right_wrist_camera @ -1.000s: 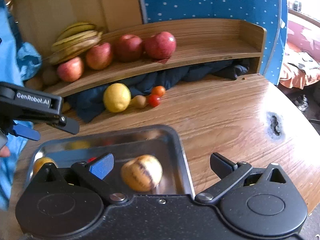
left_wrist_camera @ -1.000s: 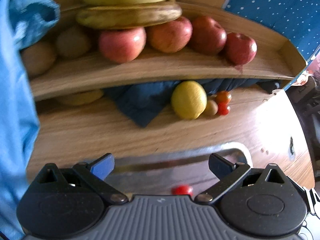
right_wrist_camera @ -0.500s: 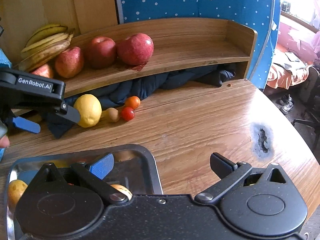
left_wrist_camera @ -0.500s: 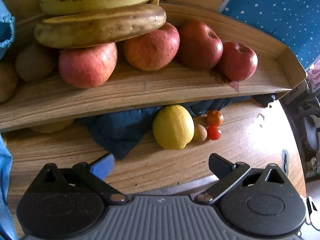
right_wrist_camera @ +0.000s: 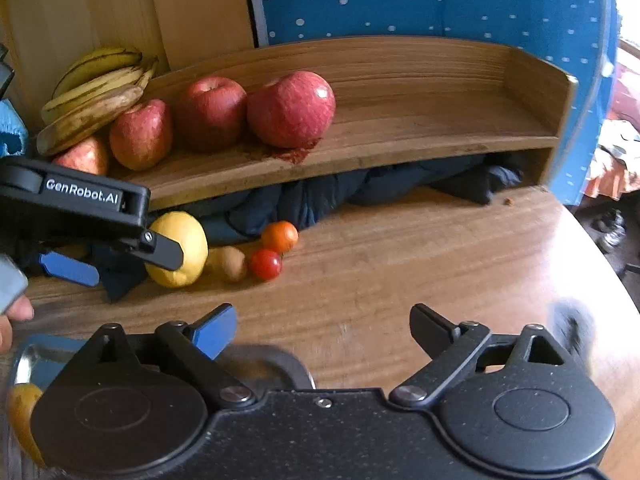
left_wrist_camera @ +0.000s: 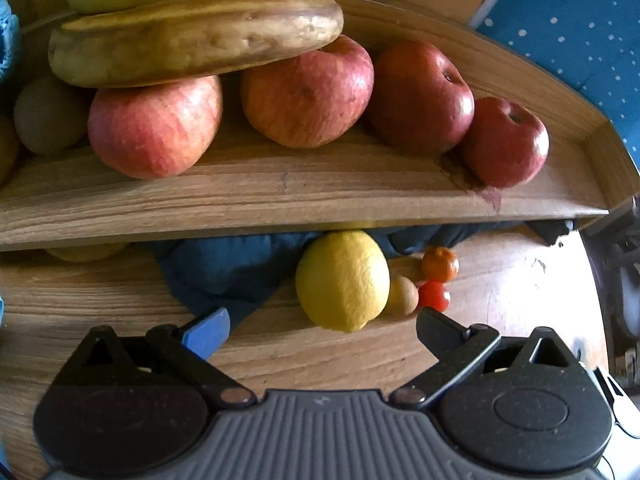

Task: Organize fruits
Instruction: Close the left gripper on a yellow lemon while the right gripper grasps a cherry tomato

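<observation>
Nearest to us, at the bottom edge of the right wrist view, the right gripper hangs over the wooden table with its jaws wide but closing, and nothing lies between them. Just under its blue finger we see the rim of a metal tray, with a yellowish fruit at the tray's left end; what kind it is we cannot tell.

Further on, the left gripper stands open and empty — in the right wrist view its black finger crosses in front of the lemon, though we cannot tell whether it touches. The lemon lies on the table just ahead of the left jaws, resting against a dark blue cloth. Touching the lemon's right side is a small tan fruit, then a red cherry tomato and an orange cherry tomato just behind it.

Beyond these, a wooden shelf carries four red apples in a row — the bananas lie across the two leftmost.
</observation>
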Demonstrator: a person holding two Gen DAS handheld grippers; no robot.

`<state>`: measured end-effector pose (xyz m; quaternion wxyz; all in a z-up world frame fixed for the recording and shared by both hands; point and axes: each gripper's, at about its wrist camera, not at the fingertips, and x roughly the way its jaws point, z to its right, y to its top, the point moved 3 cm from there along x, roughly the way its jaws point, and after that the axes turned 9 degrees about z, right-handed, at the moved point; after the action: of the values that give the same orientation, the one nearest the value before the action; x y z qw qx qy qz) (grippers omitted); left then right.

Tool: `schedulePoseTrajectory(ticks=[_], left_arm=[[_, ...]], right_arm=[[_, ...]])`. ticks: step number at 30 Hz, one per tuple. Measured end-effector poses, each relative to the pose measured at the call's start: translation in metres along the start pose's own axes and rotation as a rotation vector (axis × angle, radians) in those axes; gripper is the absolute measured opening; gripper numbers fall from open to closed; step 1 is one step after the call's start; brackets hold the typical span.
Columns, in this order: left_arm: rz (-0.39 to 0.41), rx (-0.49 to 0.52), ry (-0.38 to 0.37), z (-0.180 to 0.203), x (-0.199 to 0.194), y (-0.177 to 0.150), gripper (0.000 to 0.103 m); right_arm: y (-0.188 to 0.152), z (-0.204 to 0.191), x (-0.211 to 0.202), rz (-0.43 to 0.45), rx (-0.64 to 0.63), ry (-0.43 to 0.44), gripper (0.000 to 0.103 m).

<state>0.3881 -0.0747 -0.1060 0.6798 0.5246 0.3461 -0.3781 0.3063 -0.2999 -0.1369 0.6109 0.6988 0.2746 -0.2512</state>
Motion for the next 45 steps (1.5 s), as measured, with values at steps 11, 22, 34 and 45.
schedulePoseTrajectory(ticks=[11, 22, 34, 45], left_arm=[[0.044, -0.074, 0.009, 0.012, 0.008, 0.001, 0.080], [0.054, -0.112, 0.039, 0.010, 0.015, 0.001, 0.062], [0.045, -0.119, 0.051, 0.014, 0.025, 0.003, 0.060], [0.045, -0.130, 0.052, 0.016, 0.030, 0.002, 0.059]], right_arm=[[0.014, 0.010, 0.046, -0.041, -0.040, 0.137, 0.067], [0.018, -0.001, 0.062, -0.063, -0.073, 0.245, 0.057], [0.019, -0.007, 0.072, -0.063, -0.095, 0.292, 0.047], [0.020, -0.013, 0.075, -0.067, -0.090, 0.323, 0.028]])
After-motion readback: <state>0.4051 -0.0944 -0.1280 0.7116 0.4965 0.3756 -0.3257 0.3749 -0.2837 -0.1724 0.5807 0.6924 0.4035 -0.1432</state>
